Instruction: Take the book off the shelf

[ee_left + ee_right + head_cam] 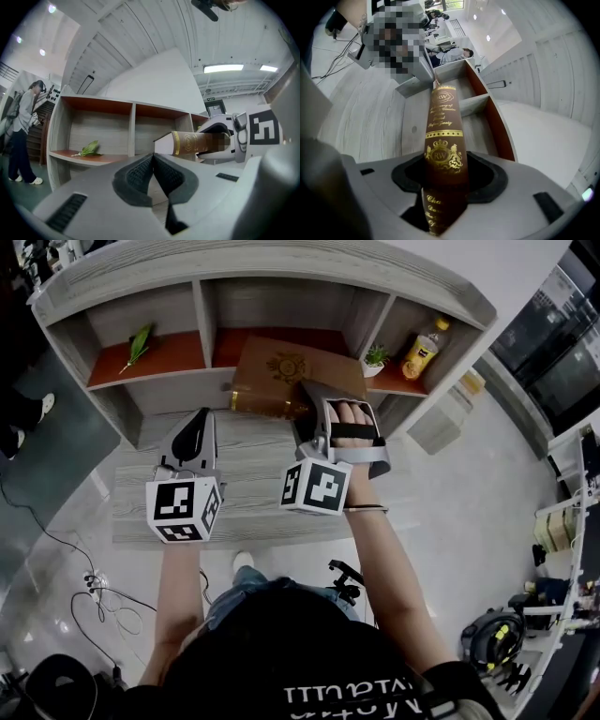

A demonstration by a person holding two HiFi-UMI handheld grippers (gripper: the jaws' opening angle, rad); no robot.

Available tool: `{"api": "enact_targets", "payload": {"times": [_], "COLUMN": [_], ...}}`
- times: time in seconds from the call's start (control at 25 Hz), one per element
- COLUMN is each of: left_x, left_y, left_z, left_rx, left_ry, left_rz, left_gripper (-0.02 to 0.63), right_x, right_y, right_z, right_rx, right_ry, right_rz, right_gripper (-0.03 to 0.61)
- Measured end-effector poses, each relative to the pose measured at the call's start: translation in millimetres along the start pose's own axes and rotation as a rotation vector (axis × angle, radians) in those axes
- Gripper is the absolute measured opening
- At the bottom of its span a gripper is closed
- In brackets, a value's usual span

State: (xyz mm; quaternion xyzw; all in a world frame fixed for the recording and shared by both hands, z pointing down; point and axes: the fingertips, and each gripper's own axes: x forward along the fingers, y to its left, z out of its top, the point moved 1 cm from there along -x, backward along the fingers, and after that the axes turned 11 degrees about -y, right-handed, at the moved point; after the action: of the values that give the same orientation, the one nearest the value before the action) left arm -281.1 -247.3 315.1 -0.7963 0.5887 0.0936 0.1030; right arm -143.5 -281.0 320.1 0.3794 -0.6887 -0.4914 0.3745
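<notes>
The book blocks the middle bay of the shelf between its dividers; I have room in the left bay above the leaf; plant and bottle crowd the right

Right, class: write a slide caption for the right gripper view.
Right gripper clamped on the brown book, shelf beyond.

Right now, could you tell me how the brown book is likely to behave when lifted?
The book looks like a stiff hardcover, so it probably won't flop. The right gripper clamps only one end, so its long overhang may sag or pivot. Its thick spine suggests weight.
</notes>
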Motion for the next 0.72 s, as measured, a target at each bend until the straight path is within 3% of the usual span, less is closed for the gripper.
{"api": "enact_targets", "payload": {"times": [0.72], "left_x": [-48], "left_y": [-48], "left_z": [14], "left_rx": [0.030], "left_ry": [0.016], "left_rz": [0.070], "left_gripper": [0.011], "right_x": [-58], "right_y": [20], "right_z": [-8], "right_rx": [0.189], "right_ry": [-0.072], "right_rz": [0.015], "right_gripper": [0.229]}}
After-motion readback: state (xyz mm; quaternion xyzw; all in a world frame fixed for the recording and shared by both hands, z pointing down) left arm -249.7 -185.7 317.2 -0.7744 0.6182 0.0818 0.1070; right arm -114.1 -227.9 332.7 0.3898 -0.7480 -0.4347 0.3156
